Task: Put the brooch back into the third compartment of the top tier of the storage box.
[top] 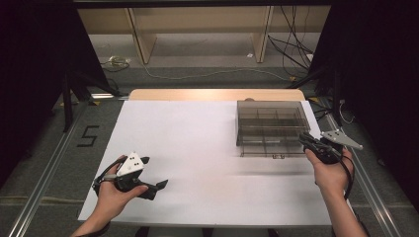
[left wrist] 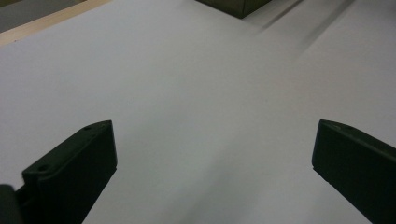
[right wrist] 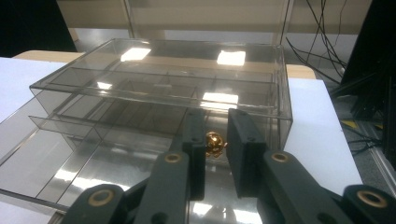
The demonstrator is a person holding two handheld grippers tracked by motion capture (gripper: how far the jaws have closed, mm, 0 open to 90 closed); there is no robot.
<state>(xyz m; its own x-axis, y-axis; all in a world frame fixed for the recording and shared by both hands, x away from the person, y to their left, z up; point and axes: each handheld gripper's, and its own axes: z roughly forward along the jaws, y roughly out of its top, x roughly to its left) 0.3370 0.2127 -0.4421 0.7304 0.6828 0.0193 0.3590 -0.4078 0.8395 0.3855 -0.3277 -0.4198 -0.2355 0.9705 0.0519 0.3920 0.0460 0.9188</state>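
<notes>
A smoky clear plastic drawer box stands at the table's far right, its lower drawer pulled out toward me. In the right gripper view the drawer has divided compartments. My right gripper is at the drawer's right front corner. Its jaws stand close together with a small gold ball pinched between them above the drawer. My left gripper rests low over the white table top at the near left. Its jaws stand wide apart with nothing between them.
A corner of the box lies ahead of the left gripper. The wooden table edge runs along the back, with shelving legs and cables on the floor beyond. Metal rails flank both sides.
</notes>
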